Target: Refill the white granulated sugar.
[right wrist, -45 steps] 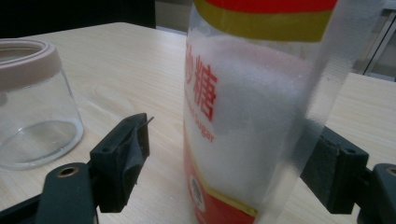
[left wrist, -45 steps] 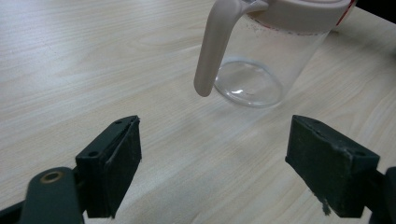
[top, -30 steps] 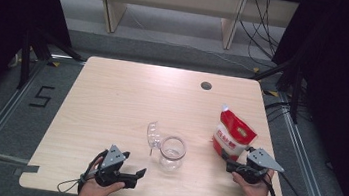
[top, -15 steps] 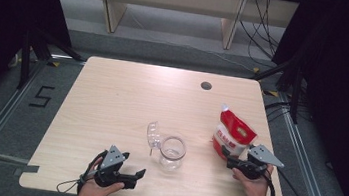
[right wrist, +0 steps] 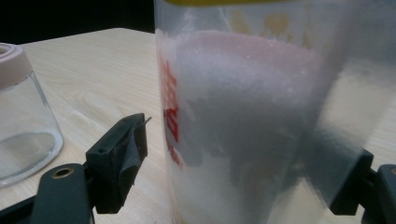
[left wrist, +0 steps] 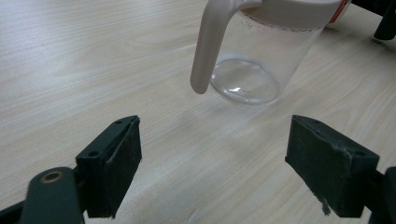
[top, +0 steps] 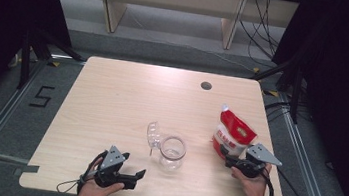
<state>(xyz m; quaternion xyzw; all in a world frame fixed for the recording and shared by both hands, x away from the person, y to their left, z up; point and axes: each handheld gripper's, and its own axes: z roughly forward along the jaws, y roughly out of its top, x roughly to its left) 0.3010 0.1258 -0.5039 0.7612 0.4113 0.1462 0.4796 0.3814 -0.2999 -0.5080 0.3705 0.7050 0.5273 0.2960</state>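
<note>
A clear glass jar [top: 172, 153] with a pale collar and handle stands at the table's front middle, its clear lid [top: 153, 133] hinged open to the left. A red and white bag [top: 232, 133] of white grains stands to its right. My left gripper [top: 138, 176] rests open near the front edge, pointing at the jar [left wrist: 252, 60] and its handle [left wrist: 210, 46], a short way off. My right gripper [top: 225, 158] is open, one jaw on each side of the bag's [right wrist: 243, 116] lower part, with a gap at the left jaw. The jar [right wrist: 23, 121] is at the left there.
The light wooden table [top: 127, 97] has a round cable hole [top: 206, 86] at the back right. Black cables [top: 71, 183] trail from both grippers over the front edge. Wooden shelving legs and floor cables lie beyond the table.
My right gripper has moved forward and left, up to the bag, so its jaws now straddle the bag's base. The left gripper, jar and bag have stayed put.
</note>
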